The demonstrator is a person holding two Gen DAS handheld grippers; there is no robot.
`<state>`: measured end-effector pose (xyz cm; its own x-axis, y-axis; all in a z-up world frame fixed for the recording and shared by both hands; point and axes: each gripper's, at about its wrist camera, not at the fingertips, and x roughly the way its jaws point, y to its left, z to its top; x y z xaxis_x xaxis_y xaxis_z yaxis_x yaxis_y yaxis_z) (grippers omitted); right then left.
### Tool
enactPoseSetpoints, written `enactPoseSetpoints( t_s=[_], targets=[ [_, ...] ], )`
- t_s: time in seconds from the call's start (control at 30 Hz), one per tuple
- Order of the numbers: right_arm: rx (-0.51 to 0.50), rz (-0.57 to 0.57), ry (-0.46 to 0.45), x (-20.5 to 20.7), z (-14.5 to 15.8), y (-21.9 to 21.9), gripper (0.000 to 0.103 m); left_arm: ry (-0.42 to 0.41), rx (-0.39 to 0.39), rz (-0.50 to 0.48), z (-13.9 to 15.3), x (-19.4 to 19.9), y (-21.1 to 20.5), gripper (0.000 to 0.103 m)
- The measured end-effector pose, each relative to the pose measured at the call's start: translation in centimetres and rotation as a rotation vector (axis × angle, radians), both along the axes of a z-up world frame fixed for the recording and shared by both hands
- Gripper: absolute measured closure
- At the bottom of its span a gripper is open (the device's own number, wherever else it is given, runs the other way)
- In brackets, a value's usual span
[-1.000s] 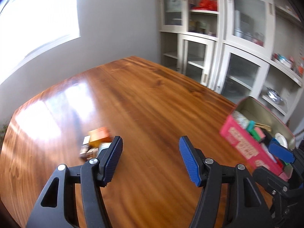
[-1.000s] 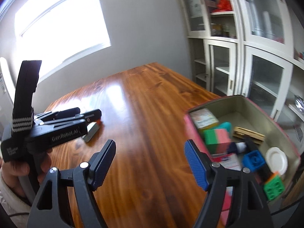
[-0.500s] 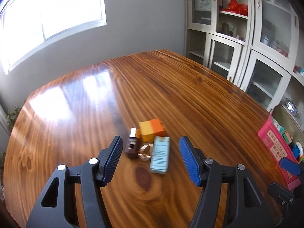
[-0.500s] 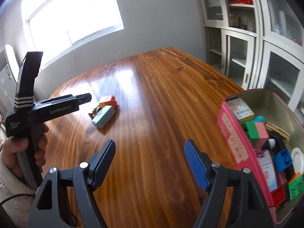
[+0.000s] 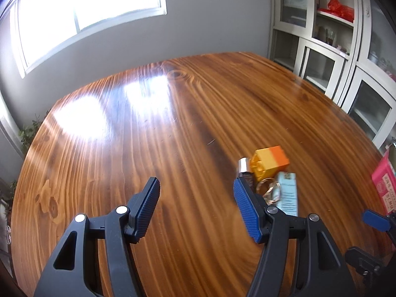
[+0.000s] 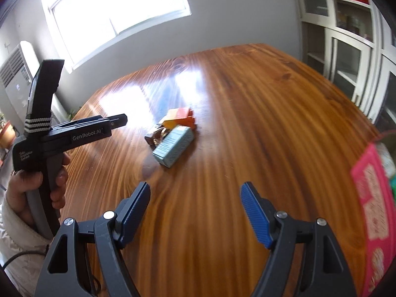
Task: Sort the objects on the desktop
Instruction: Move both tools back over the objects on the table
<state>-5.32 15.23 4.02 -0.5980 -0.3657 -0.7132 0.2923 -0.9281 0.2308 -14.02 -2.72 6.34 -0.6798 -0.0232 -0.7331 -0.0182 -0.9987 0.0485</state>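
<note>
Tool jaws stand wide apart on both sides, nothing between them. The left tool (image 5: 196, 206) hovers over bare wood, its right pad now just beside the small cluster of things; half a second ago that cluster sat squarely between its pads, and a second ago it was half hidden behind the left pad. The right tool (image 6: 195, 212) is likewise open and empty above the table (image 6: 259, 104).

In the right wrist view the left tool (image 6: 118, 121) shows from the side, gripped by a hand (image 6: 37, 185) in a pale sleeve, its tip nearer the cluster than in the earlier frames.

The cluster itself: an orange-and-yellow block (image 5: 271, 159) lies farthest from the cameras, a pale blue box (image 5: 287, 196) lies flat just in front of it, a gold ring (image 5: 268, 190) rests against the box, and a small dark bottle with a silver cap (image 5: 245, 170) lies touching the block's side. They appear larger in both views than a second ago.

The pink tin (image 6: 371, 212) stands at the right edge of the right wrist view; its contents, plainly seen a second ago, have slid almost out of frame, leaving mostly the outer wall. In the left wrist view only a sliver of the tin (image 5: 383, 183) shows at the far right, with the right tool's blue pad (image 5: 375, 219) below it.
</note>
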Motion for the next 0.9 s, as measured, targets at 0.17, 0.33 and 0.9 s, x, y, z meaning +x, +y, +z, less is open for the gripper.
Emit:
enactPoseSetpoints(
  t_s=[0.17,0.33,0.9],
  targets=[
    [0.039,0.054,-0.015,-3.2,-1.1,-3.4,0.024,0.002,0.006,0.011,-0.1,0.0,-1.1,0.037],
    [0.053,0.083,-0.038,-5.8,-2.3,-5.6,0.024,-0.003,0.010,0.009,-0.2,-0.2,-1.1,0.037],
    [0.067,-0.056,-0.054,-7.9,-3.4,-1.2,0.024,-0.065,-0.028,-0.055,-2.7,-2.7,2.2,0.037]
  ],
)
